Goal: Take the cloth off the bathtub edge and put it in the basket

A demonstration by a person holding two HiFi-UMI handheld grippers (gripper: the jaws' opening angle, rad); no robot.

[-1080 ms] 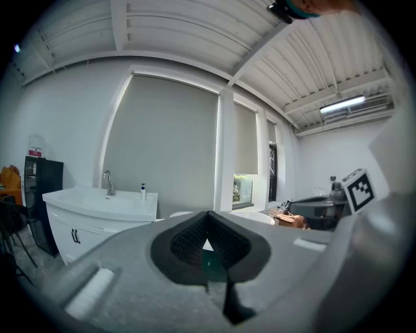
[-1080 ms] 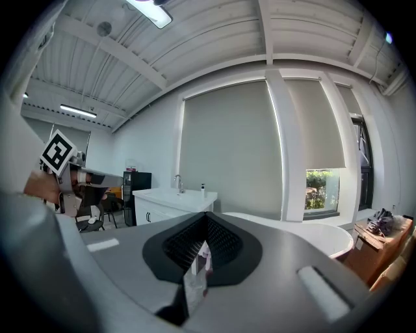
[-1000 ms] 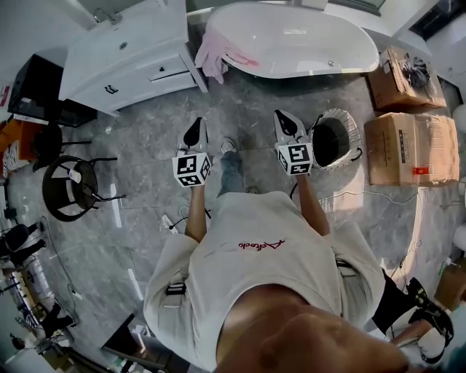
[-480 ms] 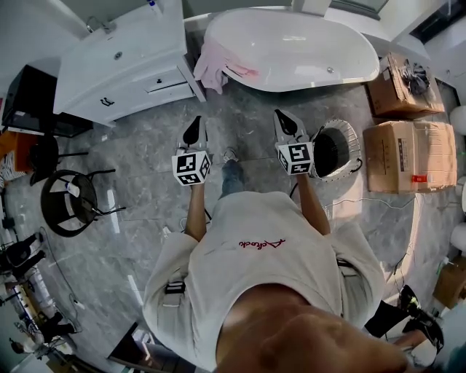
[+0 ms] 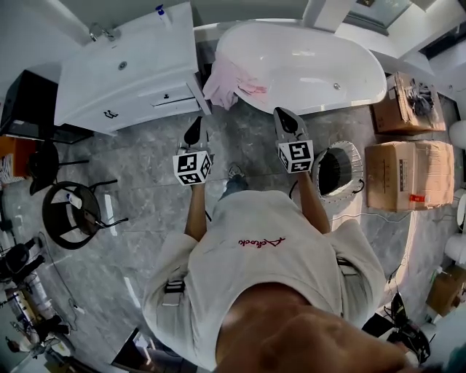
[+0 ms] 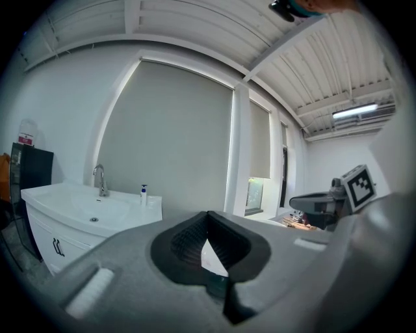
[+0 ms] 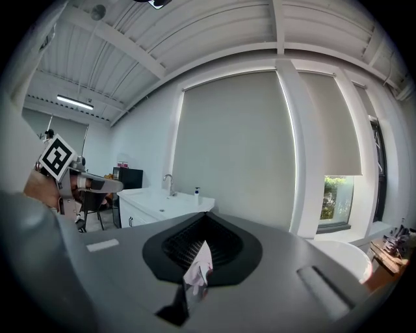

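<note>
Pink cloth [image 5: 227, 81] hangs over bathtub [image 5: 320, 51] rim, at left end. Left gripper [image 5: 194, 127] and right gripper [image 5: 284, 118] both clenched, empty, short of cloth. Step is reach: open jaws before contact, pinch thick fold — then lift clear toward basket [image 5: 355, 156] on floor.

There is one bathtub [image 5: 306, 65]. One pink cloth [image 5: 226, 84] hangs on it. There is one basket [image 5: 354, 156]. There are two grippers, the left gripper [image 5: 194, 125] and the right gripper [image 5: 284, 116]. There are two boxes, a top box [image 5: 404, 98] and a bottom box [image 5: 411, 175]. There is one counter [image 5: 131, 73], one tap [image 5: 98, 33], one bottle [image 5: 159, 11] and one chair [image 5: 73, 215].
</note>
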